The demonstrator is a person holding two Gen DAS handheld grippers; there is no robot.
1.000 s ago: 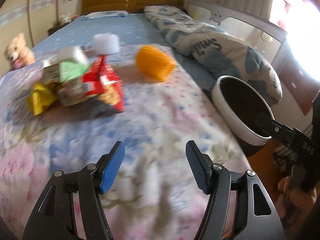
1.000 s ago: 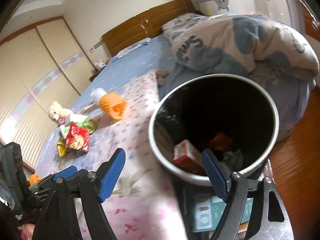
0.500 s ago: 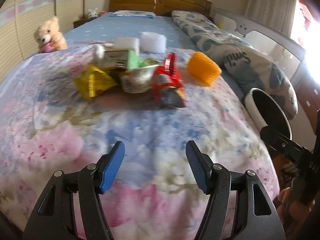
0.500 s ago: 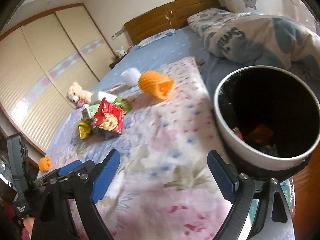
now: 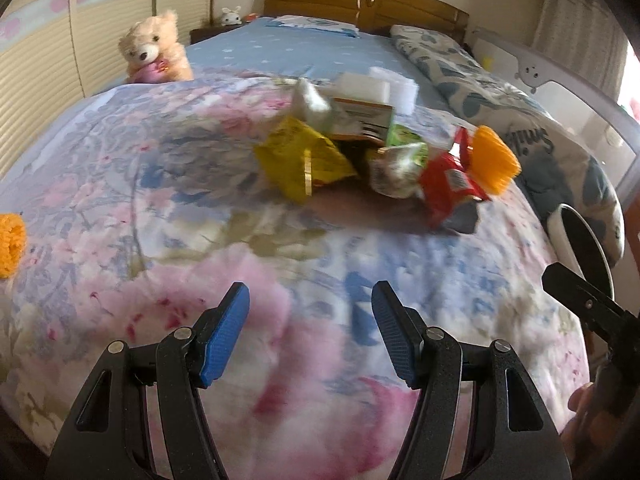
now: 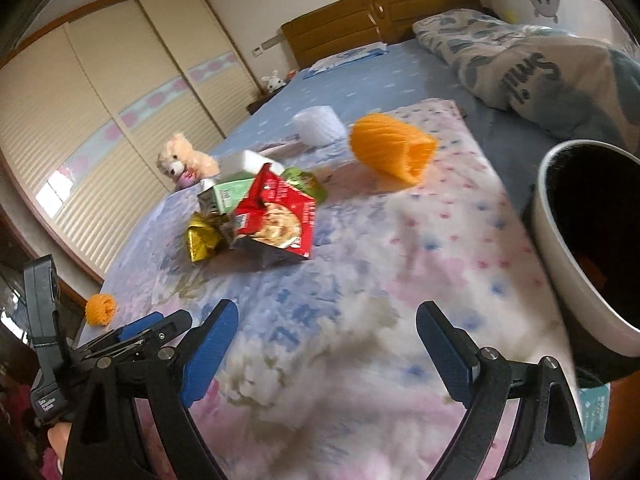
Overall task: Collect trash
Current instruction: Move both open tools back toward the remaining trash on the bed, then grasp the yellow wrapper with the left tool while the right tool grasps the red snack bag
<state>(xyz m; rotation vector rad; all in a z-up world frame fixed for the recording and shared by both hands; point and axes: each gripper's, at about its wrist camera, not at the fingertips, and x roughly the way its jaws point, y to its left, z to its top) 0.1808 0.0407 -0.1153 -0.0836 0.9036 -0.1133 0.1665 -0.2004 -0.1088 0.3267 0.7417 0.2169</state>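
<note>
Claws both empty: left claw (image 5: 310,334) half-wide, right claw (image 6: 326,348) wide. Risk: loose red wrapper (image 6: 276,214), mid-left of frame, slips on soft bed (image 6: 360,280).

A wide bed (image 5: 312,44), covered near the foot with a flowered pink and blue blanket (image 5: 168,208). On the blanket, one heap of trash: yellow wrapper (image 5: 298,158), red snack bag (image 6: 276,216), green and white carton (image 6: 224,196), white box (image 5: 362,88). Just beside the heap, an orange ribbed cup (image 6: 390,148) on its side and a white roll (image 6: 318,126). Near the left edge, a teddy bear (image 5: 154,50); along the right side, a folded quilt (image 6: 532,68).
</note>
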